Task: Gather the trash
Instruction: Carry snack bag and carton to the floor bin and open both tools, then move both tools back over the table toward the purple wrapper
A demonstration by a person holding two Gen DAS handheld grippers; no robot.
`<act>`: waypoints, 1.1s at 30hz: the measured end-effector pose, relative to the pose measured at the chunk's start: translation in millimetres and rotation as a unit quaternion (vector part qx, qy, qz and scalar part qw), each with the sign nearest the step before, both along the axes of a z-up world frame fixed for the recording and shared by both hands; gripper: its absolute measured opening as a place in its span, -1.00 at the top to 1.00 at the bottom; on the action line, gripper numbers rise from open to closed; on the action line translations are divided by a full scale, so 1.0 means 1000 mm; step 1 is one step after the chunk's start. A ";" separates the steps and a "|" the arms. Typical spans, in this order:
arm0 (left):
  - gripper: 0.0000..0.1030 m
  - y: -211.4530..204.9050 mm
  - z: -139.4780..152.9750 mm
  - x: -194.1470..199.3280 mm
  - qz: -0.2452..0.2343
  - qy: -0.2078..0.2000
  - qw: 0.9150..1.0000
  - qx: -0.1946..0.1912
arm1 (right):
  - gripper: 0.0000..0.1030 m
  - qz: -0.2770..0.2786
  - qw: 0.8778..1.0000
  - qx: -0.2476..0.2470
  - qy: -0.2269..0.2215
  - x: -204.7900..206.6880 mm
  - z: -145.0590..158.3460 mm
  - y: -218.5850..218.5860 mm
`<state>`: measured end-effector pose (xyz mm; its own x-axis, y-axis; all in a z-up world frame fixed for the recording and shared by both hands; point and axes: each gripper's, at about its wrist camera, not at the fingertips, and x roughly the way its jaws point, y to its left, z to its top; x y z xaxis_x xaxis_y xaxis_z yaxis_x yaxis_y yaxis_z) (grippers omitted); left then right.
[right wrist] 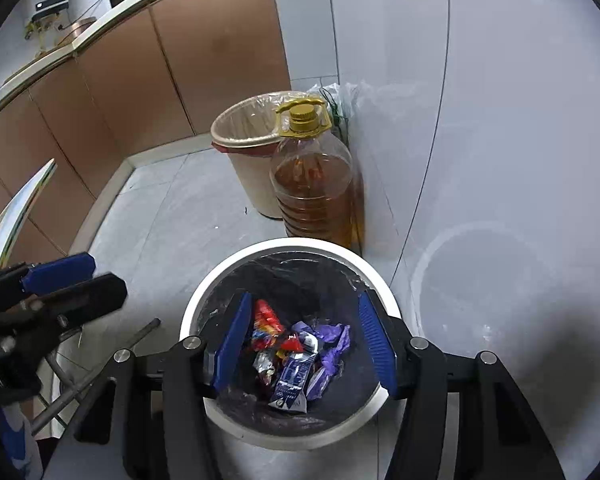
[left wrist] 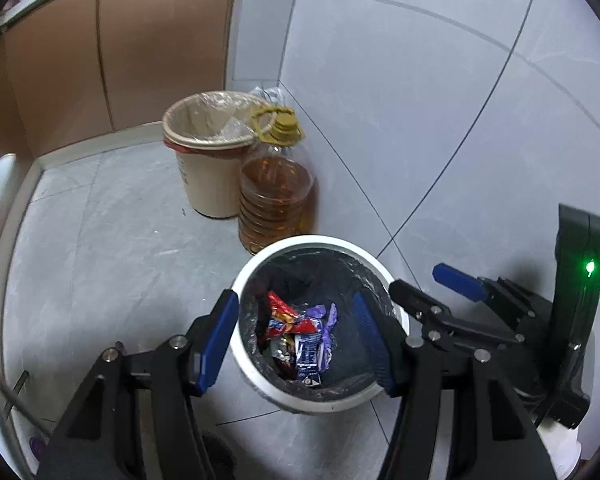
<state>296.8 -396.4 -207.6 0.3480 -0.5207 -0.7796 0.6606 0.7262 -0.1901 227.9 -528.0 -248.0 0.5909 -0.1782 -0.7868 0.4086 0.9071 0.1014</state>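
A white trash bin [left wrist: 260, 384] with a black liner stands on the grey tiled floor; it also shows in the right wrist view [right wrist: 284, 246]. Inside lie crumpled wrappers: a red one [left wrist: 284, 316], a blue-white one [left wrist: 306, 354] and a purple one [left wrist: 328, 328]; the same wrappers [right wrist: 296, 360] show in the right wrist view. My left gripper [left wrist: 296, 344] is open and empty, hovering above the bin. My right gripper [right wrist: 304, 344] is open and empty above the same bin, and it also shows at the right of the left wrist view [left wrist: 436, 284].
A beige bin [left wrist: 208, 152] with a clear liner stands in the corner beside a large oil bottle [left wrist: 276, 192] with a yellow cap. Brown cabinets [right wrist: 140, 80] run along the left. A tiled wall [left wrist: 420, 100] is on the right. Metal legs [right wrist: 88, 380] stand lower left.
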 end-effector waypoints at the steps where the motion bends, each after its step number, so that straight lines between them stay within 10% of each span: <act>1: -0.12 0.007 0.006 -0.004 0.006 -0.007 1.000 -0.002 | -0.10 0.003 1.000 -0.002 -0.001 0.000 0.002 0.003; 16: -0.31 0.148 0.091 -0.084 0.092 -0.113 0.989 0.019 | -0.23 0.105 0.991 -0.023 -0.075 -0.038 0.101 0.112; 33: -0.49 0.315 0.143 -0.176 0.263 -0.200 0.943 0.042 | -0.43 0.248 0.959 -0.045 -0.130 -0.098 0.176 0.271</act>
